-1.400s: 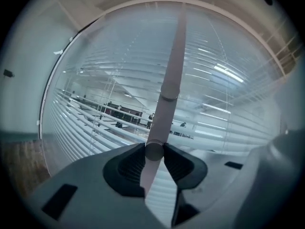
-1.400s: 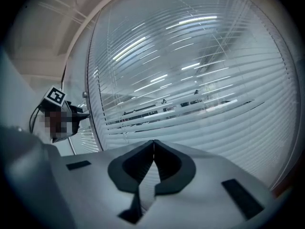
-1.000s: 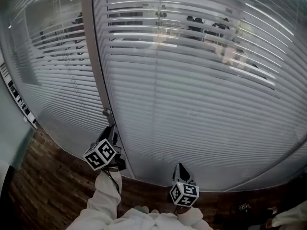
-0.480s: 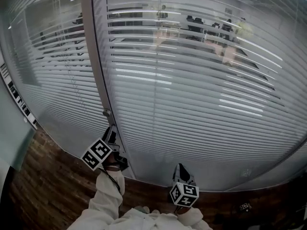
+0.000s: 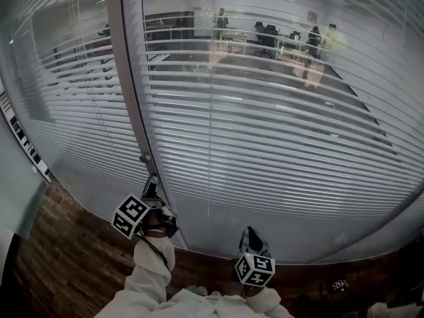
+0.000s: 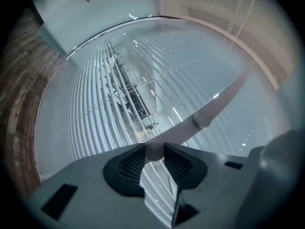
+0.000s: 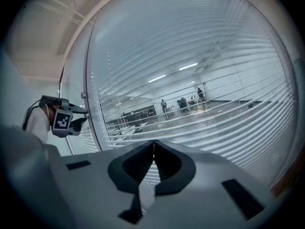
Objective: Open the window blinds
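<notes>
Nearest, at the bottom edge of the head view: white sleeves point(image 5: 154, 277) and both grippers, low against the glass above a strip of brown plank floor point(image 5: 59, 244). Right gripper point(image 7: 153, 144) idle in front of the wide pane, its dark fingers point(image 7: 169, 168) pressed together with nothing between them, tips short of the glass. Left gripper point(image 6: 154, 150) further left, up at the foot of the grey frame post point(image 5: 129, 91), fingers point(image 6: 129, 168) pinching the end of a pale, translucent wand point(image 6: 217, 99). Wand slanting away from the grip, with a small rounded collar point(image 6: 202, 120) partway along, probably a joint, though too blurred to say. A small knob point(image 5: 142, 158) on the post just above the left gripper. Beyond the grippers, the blinds point(image 5: 278, 131) across the whole pane right of the post, slats horizontal and tilted open enough to leave clear gaps; more slats point(image 5: 73, 111) over the pane left of the post, with gaps too. Farthest off, through the gaps: a lit office with desks, chairs point(image 5: 265, 35) and a few standing figures, too small for detail.
</notes>
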